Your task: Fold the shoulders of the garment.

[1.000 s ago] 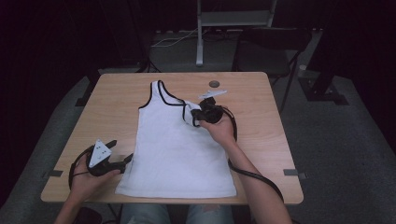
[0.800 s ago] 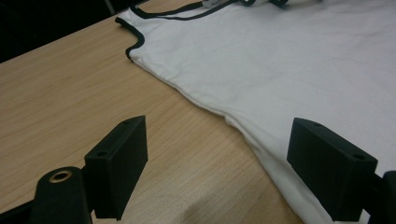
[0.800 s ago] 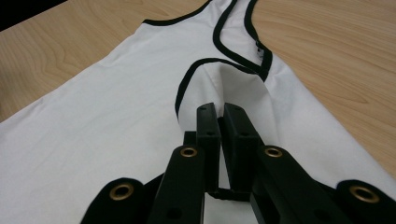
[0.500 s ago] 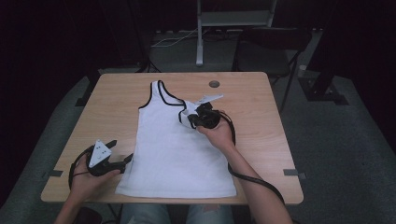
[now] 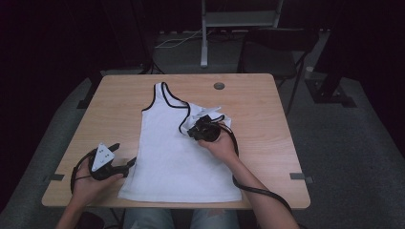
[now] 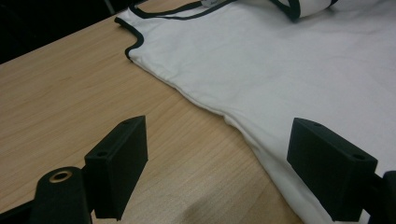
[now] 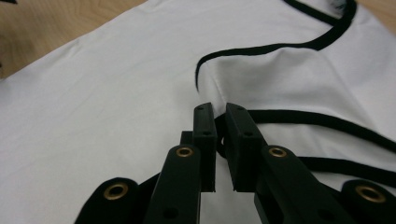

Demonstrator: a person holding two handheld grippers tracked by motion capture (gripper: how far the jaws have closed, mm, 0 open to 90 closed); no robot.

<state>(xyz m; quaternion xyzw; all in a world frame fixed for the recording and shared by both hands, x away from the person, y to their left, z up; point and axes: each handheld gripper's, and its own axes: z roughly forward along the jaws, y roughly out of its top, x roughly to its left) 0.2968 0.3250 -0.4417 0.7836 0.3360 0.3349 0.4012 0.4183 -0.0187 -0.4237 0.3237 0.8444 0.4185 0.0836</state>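
Note:
A white tank top [image 5: 176,157] with black trim lies flat on the wooden table [image 5: 119,100], hem toward me. Its right shoulder strap [image 5: 217,110] is folded inward over the chest. My right gripper [image 5: 192,128] rests low on that fold. In the right gripper view its jaws [image 7: 219,111] stand almost together, just eased a hair apart, with the strap's black trim [image 7: 327,121] caught between them. My left gripper [image 5: 125,155] sits at the shirt's lower left edge. In the left gripper view it [image 6: 215,135] is open, straddling the side seam of the tank top [image 6: 303,60] over the wood.
A round cable hole [image 5: 219,86] is set in the table's far side. Behind the table stand a metal post [image 5: 204,43] and a dark chair [image 5: 267,52]. Bare wood [image 5: 267,143] lies right of the shirt. Each gripper trails a black cable over the near edge.
My right gripper has come down and toward the near left, drawing the folded strap further onto the shirt's chest. The left gripper has stayed put.

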